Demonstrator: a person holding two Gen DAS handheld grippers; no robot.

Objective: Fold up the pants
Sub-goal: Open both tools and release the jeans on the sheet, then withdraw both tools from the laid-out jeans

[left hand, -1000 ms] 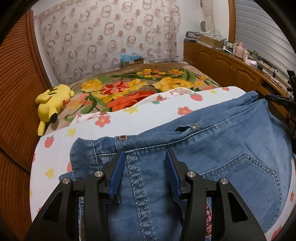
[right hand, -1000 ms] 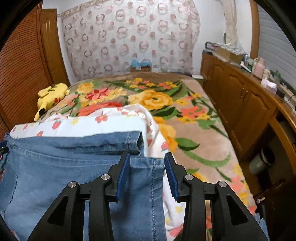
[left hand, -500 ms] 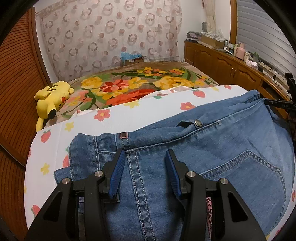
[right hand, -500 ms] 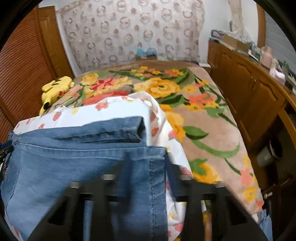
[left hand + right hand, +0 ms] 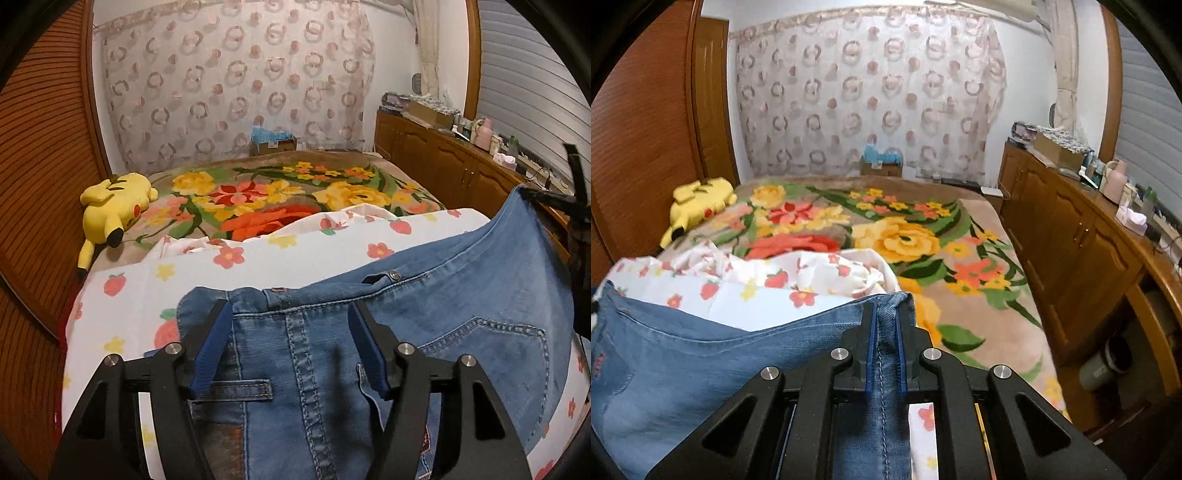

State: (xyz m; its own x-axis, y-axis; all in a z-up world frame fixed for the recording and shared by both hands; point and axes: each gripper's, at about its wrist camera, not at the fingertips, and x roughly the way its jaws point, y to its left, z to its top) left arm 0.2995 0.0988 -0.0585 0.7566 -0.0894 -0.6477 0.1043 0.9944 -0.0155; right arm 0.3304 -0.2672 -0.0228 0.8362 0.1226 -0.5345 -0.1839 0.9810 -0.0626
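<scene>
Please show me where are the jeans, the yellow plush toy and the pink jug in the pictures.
jeans [image 5: 461, 295]: left wrist view, on the seat above the back pocket.
yellow plush toy [image 5: 110, 206]: left wrist view, on its back.
pink jug [image 5: 1113, 181]: right wrist view, on its body.

Bed [image 5: 402, 177] carries floral blanket [image 5: 303, 188], plush [image 5: 110, 210].

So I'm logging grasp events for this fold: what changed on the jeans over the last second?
The right gripper has just been closing and now pinches the jeans at their edge, lifting that end off the strawberry-print sheet. The left gripper has just been opening; its jaws stand wide over the waistband, not pressing it. The yellow plush toy and floral blanket are unchanged.
</scene>
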